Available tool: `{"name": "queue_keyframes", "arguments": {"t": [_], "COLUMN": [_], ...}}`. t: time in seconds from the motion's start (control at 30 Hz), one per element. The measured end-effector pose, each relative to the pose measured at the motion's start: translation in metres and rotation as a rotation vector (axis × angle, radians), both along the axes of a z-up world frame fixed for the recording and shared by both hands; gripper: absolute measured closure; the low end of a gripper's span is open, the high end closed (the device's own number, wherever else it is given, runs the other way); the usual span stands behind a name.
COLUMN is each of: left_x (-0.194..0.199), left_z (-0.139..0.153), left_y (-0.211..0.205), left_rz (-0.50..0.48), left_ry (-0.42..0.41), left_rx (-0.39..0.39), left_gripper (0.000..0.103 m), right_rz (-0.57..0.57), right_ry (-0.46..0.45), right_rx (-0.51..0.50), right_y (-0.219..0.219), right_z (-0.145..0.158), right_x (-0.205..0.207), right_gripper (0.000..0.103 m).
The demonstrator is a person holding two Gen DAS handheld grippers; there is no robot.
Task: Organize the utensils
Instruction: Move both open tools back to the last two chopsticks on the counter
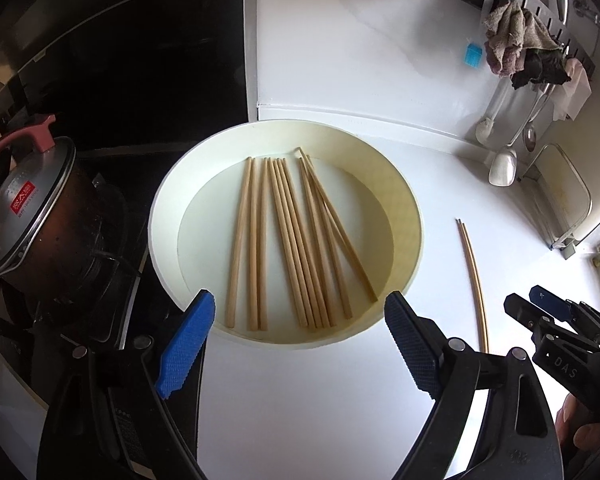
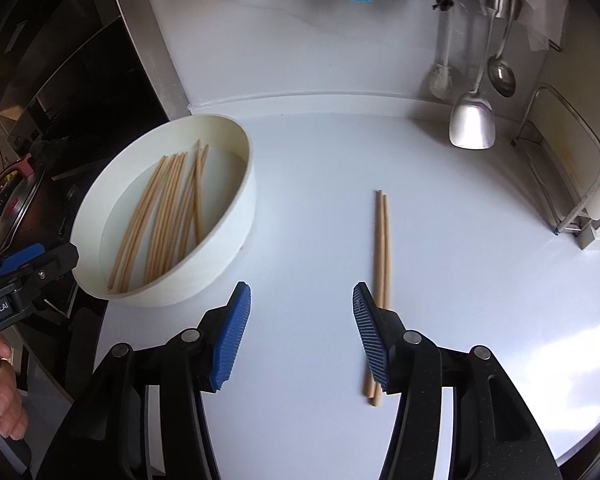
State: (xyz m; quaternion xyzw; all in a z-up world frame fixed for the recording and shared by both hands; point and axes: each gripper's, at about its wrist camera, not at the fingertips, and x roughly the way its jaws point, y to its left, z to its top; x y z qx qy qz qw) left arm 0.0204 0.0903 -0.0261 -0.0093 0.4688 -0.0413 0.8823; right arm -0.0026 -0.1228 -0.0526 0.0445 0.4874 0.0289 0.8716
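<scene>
Just beside right gripper [image 2: 302, 332], chopstick pair [image 2: 381, 264]

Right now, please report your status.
Left gripper and right gripper open, empty. Chopstick pair on counter; rest in basin. Nothing blocking.

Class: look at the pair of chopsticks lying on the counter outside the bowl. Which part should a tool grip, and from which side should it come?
Grip the pair of chopsticks near mid-length, from above, fingers straddling both sticks. They lie flat, touching and parallel on the counter, so closing across them probably lifts both together.
</scene>
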Motion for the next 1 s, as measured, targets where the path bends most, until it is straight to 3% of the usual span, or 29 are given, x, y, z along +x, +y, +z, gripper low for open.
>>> {"name": "queue_keyframes", "arguments": {"t": [0.23,0.5,1.0], "left_x": [-0.014,-0.026,-0.025], "left_z": [-0.006,-0.022,-0.034], "left_y": [-0.029,-0.062,-0.077], "left_rz": [-0.016,-0.030,-0.012], "left_ry": [0.005,0.019,0.034], "left_rx": [-0.013,-0.010,0.030], "left_gripper": [0.013,0.012,0.012], "right_rz": [-0.063,-0.112,-0.087], "right_ry": [0.002,0.035,0.042], "right_rx": [-0.031,-0.045,-0.045], "right_y": [-0.040,-0.075,-0.075], "right_z": [-0.016,-0.054,-0.101], "right_x": [-0.020,-0.025,0.005], "right_gripper": [0.051,0.051,0.051]}}
